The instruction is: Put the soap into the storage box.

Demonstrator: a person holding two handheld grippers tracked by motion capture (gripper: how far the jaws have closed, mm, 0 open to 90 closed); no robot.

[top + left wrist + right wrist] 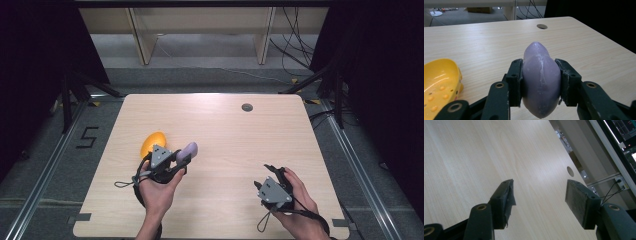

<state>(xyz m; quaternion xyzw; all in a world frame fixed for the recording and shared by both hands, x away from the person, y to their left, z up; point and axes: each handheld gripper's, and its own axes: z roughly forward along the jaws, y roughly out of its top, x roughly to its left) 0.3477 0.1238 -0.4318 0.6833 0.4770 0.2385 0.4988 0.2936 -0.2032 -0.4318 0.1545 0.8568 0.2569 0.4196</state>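
Lighting is even and overhead. The table (225, 125) is brightly lit, with mild glare along its far edge; surroundings fall to near black. Shadows are soft and short. The high view is slightly soft; the near jaws in both gripper views are blurred.

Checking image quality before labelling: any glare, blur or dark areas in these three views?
High view: glare on the table's far edge, surroundings nearly black. Left gripper view: purple soap sharp, faint sheen on the wood. Right gripper view: tilted, pads sharp, far background soft.

Grey floor (45, 150), pale wood shelving (200, 30) behind, possibly desk.
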